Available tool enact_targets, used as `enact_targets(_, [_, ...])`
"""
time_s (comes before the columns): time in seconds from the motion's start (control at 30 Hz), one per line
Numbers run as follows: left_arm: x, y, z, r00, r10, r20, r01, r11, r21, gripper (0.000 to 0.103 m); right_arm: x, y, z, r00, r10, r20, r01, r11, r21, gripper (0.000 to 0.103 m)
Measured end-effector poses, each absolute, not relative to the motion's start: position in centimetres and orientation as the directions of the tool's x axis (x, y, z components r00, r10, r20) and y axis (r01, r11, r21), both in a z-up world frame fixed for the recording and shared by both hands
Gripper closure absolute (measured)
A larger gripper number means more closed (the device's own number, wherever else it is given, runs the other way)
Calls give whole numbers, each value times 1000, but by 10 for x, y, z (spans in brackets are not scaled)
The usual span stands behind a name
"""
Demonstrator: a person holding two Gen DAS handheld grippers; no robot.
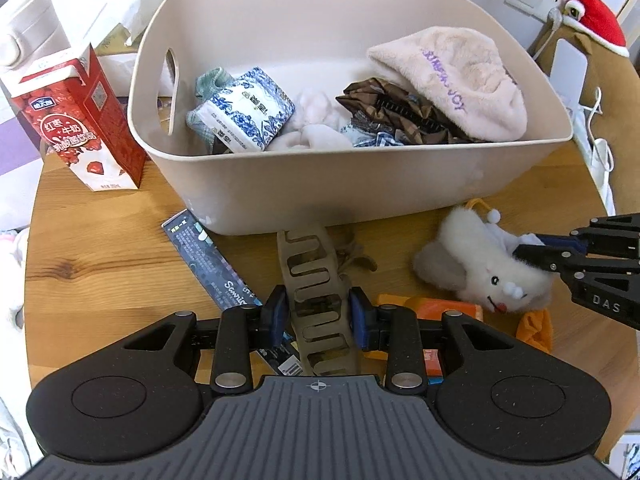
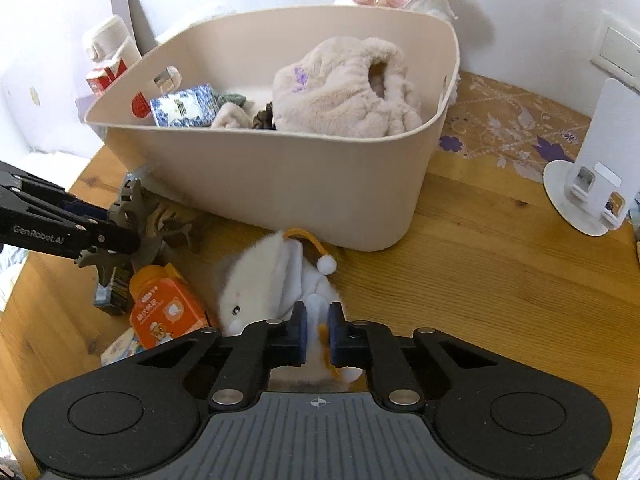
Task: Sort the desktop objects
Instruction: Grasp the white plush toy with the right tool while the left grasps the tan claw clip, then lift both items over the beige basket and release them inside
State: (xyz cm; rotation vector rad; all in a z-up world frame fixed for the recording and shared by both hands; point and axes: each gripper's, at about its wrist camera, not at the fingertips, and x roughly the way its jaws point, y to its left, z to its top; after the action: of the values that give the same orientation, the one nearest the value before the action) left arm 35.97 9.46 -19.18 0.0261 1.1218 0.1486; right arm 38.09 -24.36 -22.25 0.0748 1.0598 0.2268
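My left gripper (image 1: 318,314) is shut on a translucent brown hair claw clip (image 1: 308,256) that lies on the wooden table in front of the beige tub (image 1: 360,184). In the right wrist view the same left gripper (image 2: 120,226) comes in from the left, holding the clip (image 2: 140,208). My right gripper (image 2: 317,332) is shut on the white cloth of a small white plush toy (image 2: 260,276) with an orange cord, lying just before the tub (image 2: 280,184). In the left wrist view the right gripper (image 1: 524,250) pinches the plush toy (image 1: 480,264) from the right.
The tub holds a pink fluffy hat (image 1: 460,80), a blue-and-white tissue pack (image 1: 244,112) and brown cloth. A red milk carton (image 1: 80,120) stands left of it. A dark long box (image 1: 208,264) and an orange bottle (image 2: 168,308) lie between the grippers. A white stand (image 2: 592,184) is at the right.
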Motion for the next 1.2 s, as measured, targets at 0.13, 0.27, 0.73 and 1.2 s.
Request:
enact_targets(0.13, [358,94,-187,436,136,-890,-107,989,99,70,373,-249,-214,490,255,-834,-148,967,208,94])
enact_targets(0.27, [353,93,-183,446,137,-885,-109,989,98,70,369,-250,-207,503,252,-826,-147,968,205,94])
enact_targets(0.73, [336,89,-155,510,130,-850,-72,992,108,70,347,-255,-157,585,254,-770,-177,967,185,94])
enact_targets(1.2, [313,97,-118,570,143,-809,-88,990,113,70,325,-260,-95,678,266,-685,-217,963,160,94])
